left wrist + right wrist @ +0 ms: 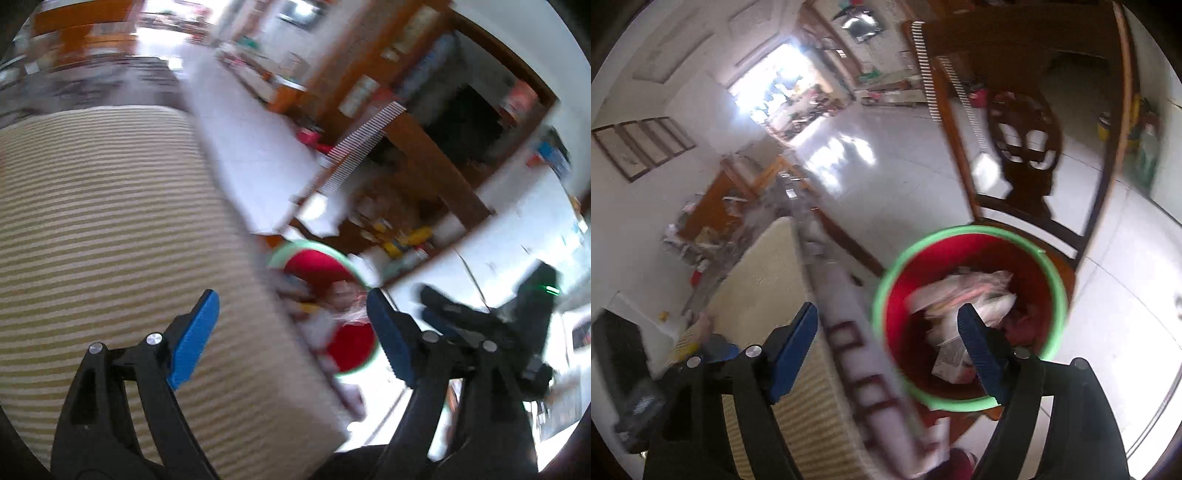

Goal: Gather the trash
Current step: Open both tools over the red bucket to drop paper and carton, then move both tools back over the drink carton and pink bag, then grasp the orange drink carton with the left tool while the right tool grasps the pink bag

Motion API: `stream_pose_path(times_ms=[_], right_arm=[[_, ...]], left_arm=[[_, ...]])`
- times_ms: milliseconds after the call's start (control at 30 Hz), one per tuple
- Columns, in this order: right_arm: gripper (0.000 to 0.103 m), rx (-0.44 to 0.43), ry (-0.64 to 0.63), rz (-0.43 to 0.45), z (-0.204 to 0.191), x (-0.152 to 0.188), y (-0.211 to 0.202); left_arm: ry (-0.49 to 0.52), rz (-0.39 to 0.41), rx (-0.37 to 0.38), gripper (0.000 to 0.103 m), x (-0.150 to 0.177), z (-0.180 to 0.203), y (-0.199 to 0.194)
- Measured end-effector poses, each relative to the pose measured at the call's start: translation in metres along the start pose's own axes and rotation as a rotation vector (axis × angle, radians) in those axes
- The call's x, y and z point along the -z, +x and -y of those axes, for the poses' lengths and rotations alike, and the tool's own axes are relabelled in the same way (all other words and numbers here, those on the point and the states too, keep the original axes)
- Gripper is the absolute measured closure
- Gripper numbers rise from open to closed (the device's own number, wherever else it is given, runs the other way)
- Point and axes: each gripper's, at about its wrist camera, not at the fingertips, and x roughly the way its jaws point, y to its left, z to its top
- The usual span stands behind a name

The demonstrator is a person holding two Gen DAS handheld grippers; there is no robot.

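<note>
A red bin (960, 254) with a green rim stands on the floor beside a striped beige mat (764, 273). Crumpled wrappers and paper (975, 288) lie inside it. My right gripper (886, 310) hangs open above the bin's near left edge, with nothing between its blue pads. In the left wrist view my left gripper (291, 299) is open and empty over the mat's (110, 221) edge. The bin (317, 266) with its trash (343, 291) lies just beyond the left gripper's right finger. The right gripper's black body (517, 317) shows blurred at the right.
A dark wooden chair (1027, 147) stands behind the bin. Wooden shelving (424, 147) with clutter runs along the far side. White tiled floor (886, 177) stretches away past the mat. The mat's side is white with dark red squares (864, 354).
</note>
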Motion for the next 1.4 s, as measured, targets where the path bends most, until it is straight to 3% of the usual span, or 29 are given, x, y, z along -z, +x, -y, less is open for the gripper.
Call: stream_pose_path(times_ms=[100, 233, 400, 500, 600, 800, 967, 1167, 1267, 1400], right_arm=[[0.026, -0.042, -0.117, 0.006, -0.043, 0.001, -0.006], [0.022, -0.255, -0.163, -0.011, -0.104, 0.019, 0.002], [0.022, -0.261, -0.324, -0.108, -0.157, 0.059, 0.036], [0.023, -0.227, -0.426, -0.066, -0.173, 0.069, 0.032], [0.023, -0.22, -0.42, -0.081, -0.171, 0.069, 0.035], [0.023, -0.215, -0.417, -0.084, -0.169, 0.069, 0.038], [0.023, -0.21, -0.437, -0.09, -0.169, 0.072, 0.042], [0.023, -0.197, -0.453, -0.108, -0.17, 0.075, 0.048], [0.023, -0.193, -0.461, -0.115, -0.171, 0.076, 0.05], [0.023, -0.184, -0.461, -0.121, -0.171, 0.077, 0.054]], left_arm=[[-0.159, 0.051, -0.114, 0.024, -0.007, -0.061, -0.024], [-0.353, 0.154, -0.327, 0.024, -0.019, -0.151, -0.069], [-0.603, 0.288, -0.485, 0.024, -0.029, -0.244, -0.126], [-0.751, 0.311, -0.463, 0.024, -0.029, -0.285, -0.139], [-0.832, 0.317, -0.428, 0.024, -0.032, -0.305, -0.136], [-0.855, 0.315, -0.464, 0.015, -0.048, -0.316, -0.128], [-0.924, 0.343, -0.46, 0.014, -0.039, -0.332, -0.132], [-0.877, 0.336, -0.492, 0.009, -0.052, -0.334, -0.134], [-0.865, 0.288, -0.503, 0.032, -0.06, -0.341, -0.128], [-0.822, 0.272, -0.438, 0.039, -0.056, -0.336, -0.133]])
